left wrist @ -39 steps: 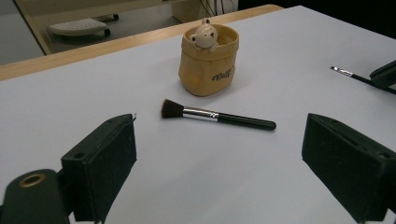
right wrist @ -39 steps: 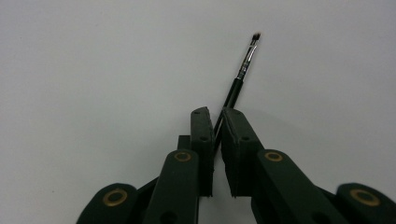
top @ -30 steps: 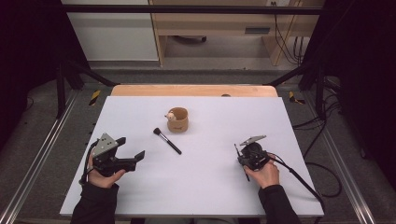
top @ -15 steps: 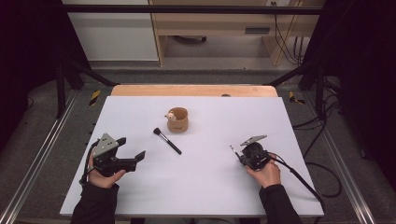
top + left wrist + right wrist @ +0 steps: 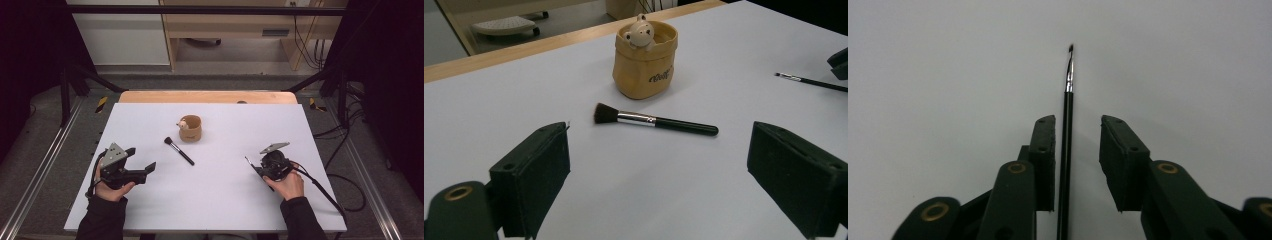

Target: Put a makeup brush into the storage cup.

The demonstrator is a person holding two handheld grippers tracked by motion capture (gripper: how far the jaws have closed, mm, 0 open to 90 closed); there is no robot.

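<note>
1. High view, far left: left gripper [image 5: 141, 159] hovered low over white table [image 5: 225, 210], jaws spread wide, nothing btwn them, aimed toward middle. Risk judged low while parked; a careless sweep fwd could've knocked the makeup brush.
2. Makeup brush [image 5: 659, 121] lay flat on table, bristles pointing left in left gripper view, just in front of the pouch, apart from it. Round handle, so prob. would've rolled if nudged; a pinch near the bristle end could've tipped it out of the jaws.
3. Tan pouch [image 5: 644, 65] stood upright behind the brush, small bear [image 5: 639, 34] peeking over its rim. Looked light and soft-sided; a brush pushed in at an angle, or a bump from either gripper, could've toppled it.
4. Thin brush [image 5: 1068, 100] lay on table well right of pouch, btwn right gripper's jaws, hugging the one at left in right gripper view, clear gap to the other. Couldn't tell if that pad touched it.
5. Right gripper [image 5: 257, 167] sat low near right side of table, jaws just been opening, parted, not clamping; thin brush btwn them. Risk: closing off-centre could've flicked or rolled the slim handle aside, or pressed the pads onto the table w/o catching it.
</note>
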